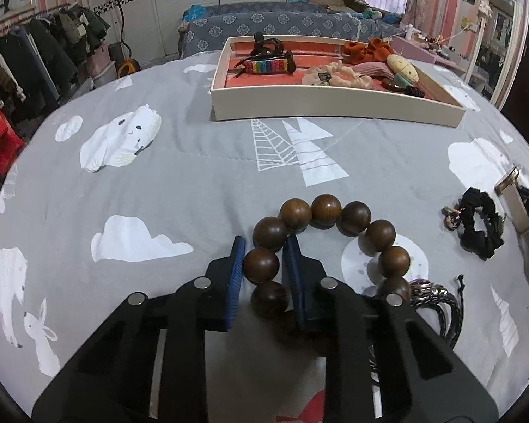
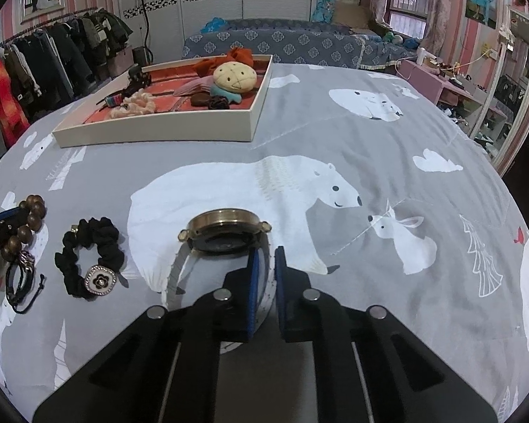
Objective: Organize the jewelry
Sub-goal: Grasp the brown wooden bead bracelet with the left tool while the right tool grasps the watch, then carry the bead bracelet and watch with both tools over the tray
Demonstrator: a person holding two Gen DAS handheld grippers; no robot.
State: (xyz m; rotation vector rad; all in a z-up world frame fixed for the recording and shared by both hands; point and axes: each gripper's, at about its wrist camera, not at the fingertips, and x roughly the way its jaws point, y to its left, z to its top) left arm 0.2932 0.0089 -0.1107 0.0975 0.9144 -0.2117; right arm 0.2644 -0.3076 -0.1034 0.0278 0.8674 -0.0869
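My left gripper (image 1: 264, 246) is shut on a brown wooden bead bracelet (image 1: 326, 208), pinching a bead between its blue pads; the bracelet also shows in the right wrist view (image 2: 31, 211). My right gripper (image 2: 266, 257) is shut on the pale strap of a gold-rimmed watch (image 2: 225, 229), held just above the bedspread. A white tray with a red lining (image 1: 335, 104) stands far ahead, holding hair ties and bracelets; it also shows in the right wrist view (image 2: 158, 130).
A black scrunchie with a flower charm (image 2: 88, 257) lies on the grey bear-print bedspread; it also shows in the left wrist view (image 1: 483, 225). A black braided cord bracelet (image 2: 21, 282) lies beside the beads. A clothes rack (image 1: 35, 60) stands at left.
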